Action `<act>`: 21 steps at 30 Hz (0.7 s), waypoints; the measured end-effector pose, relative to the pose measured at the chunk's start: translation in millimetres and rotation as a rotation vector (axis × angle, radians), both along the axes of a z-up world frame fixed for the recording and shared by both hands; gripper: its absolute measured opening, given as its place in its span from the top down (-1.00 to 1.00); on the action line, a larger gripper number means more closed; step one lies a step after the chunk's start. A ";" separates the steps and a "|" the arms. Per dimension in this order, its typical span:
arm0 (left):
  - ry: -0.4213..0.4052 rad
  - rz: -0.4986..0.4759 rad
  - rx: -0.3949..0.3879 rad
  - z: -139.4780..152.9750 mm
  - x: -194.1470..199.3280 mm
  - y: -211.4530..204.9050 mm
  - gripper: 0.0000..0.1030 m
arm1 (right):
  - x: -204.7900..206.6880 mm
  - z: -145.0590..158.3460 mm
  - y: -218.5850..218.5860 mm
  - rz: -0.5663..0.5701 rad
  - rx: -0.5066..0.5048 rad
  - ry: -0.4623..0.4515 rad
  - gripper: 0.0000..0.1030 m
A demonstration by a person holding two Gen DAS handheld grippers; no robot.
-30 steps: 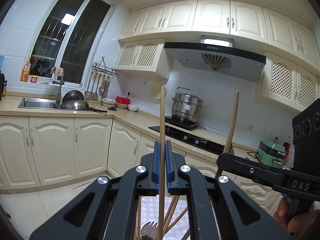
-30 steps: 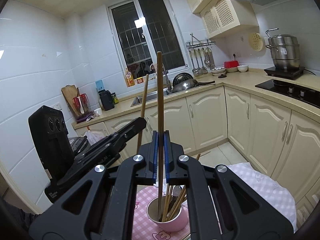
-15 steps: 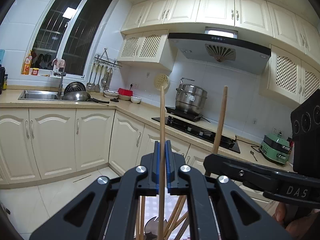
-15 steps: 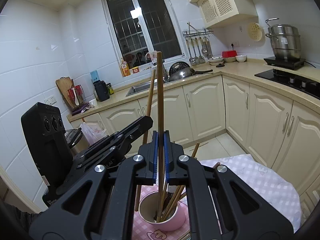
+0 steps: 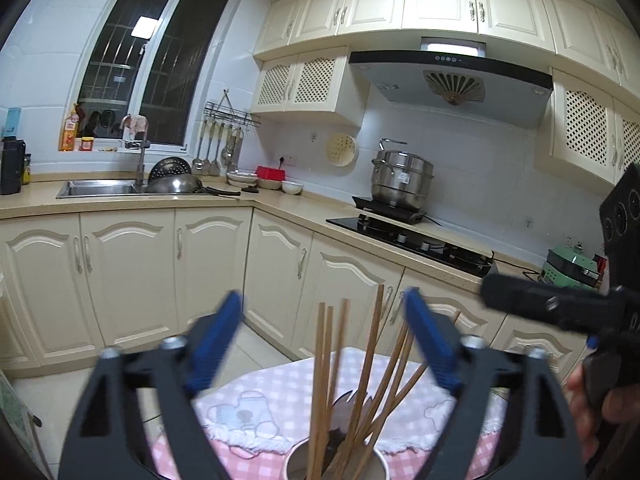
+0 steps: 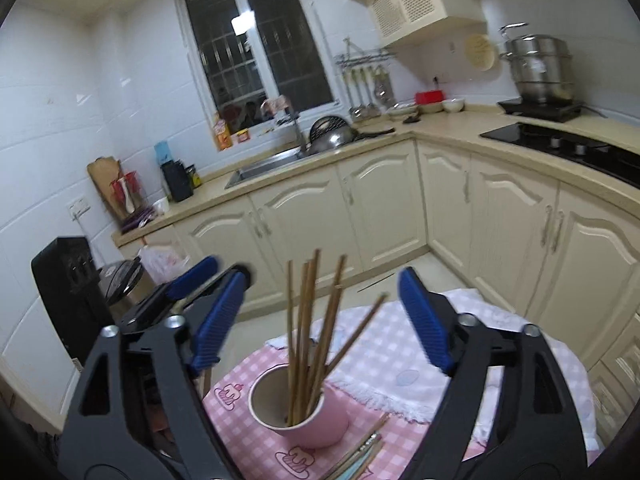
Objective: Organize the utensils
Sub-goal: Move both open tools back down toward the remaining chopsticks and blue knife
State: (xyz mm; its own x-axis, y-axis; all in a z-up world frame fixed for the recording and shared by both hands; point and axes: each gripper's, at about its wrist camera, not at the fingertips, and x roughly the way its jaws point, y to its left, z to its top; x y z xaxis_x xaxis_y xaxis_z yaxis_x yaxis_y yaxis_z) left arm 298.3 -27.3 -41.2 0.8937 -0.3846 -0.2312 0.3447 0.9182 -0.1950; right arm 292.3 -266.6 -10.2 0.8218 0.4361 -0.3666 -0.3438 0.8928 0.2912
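Both my grippers, left (image 5: 322,340) and right (image 6: 320,312), are opening, nothing clamped. Chopsticks (image 6: 310,336) stand near-upright in the pink cup (image 6: 304,412) on the desk, between and below both. More chopsticks (image 6: 356,454) lie flat beside it, nearer my right.

Home kitchen, cream cabinets (image 5: 128,276), sink (image 5: 98,189) (under window), range hood (image 5: 448,76), steamer pot (image 5: 402,179)
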 end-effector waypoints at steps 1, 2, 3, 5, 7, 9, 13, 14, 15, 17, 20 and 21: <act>0.000 0.003 0.002 1.3 -3.3 1.6 -0.83 | -2.9 1.0 -4.7 -0.012 0.006 -0.006 -0.77; 0.002 0.008 0.008 3.2 -6.9 2.8 -0.85 | -4.1 1.5 -8.0 -0.018 0.011 -0.006 -0.81; 0.007 0.012 0.018 4.8 -8.8 2.9 -0.88 | -5.6 1.9 -11.5 -0.026 0.017 -0.006 -0.87; 0.018 0.026 0.043 7.1 -13.3 2.9 -0.89 | -8.5 1.9 -18.9 -0.052 0.018 0.002 -0.88; 0.021 0.030 0.059 9.3 -18.5 3.7 -0.89 | -10.4 0.6 -24.5 -0.066 0.023 0.016 -0.88; 0.027 0.032 0.071 10.8 -23.8 5.1 -0.89 | -12.6 -1.0 -28.6 -0.073 0.028 0.027 -0.88; 0.032 0.032 0.084 12.5 -35.2 8.6 -0.89 | -18.7 -6.2 -33.4 -0.080 0.029 0.054 -0.88; 0.033 0.030 0.084 12.2 -37.0 9.6 -0.89 | -20.8 -8.1 -34.8 -0.083 0.029 0.062 -0.88; 0.037 0.030 0.084 11.7 -39.7 10.8 -0.89 | -22.5 -10.0 -35.9 -0.086 0.030 0.069 -0.88; 0.047 0.029 0.083 9.8 -43.1 12.6 -0.89 | -25.5 -14.1 -37.1 -0.090 0.031 0.087 -0.88; 0.059 0.027 0.087 6.1 -47.4 14.0 -0.89 | -30.7 -22.1 -38.9 -0.099 0.025 0.114 -0.88; 0.064 0.024 0.092 4.2 -49.4 13.7 -0.89 | -32.1 -24.7 -39.5 -0.100 0.025 0.122 -0.88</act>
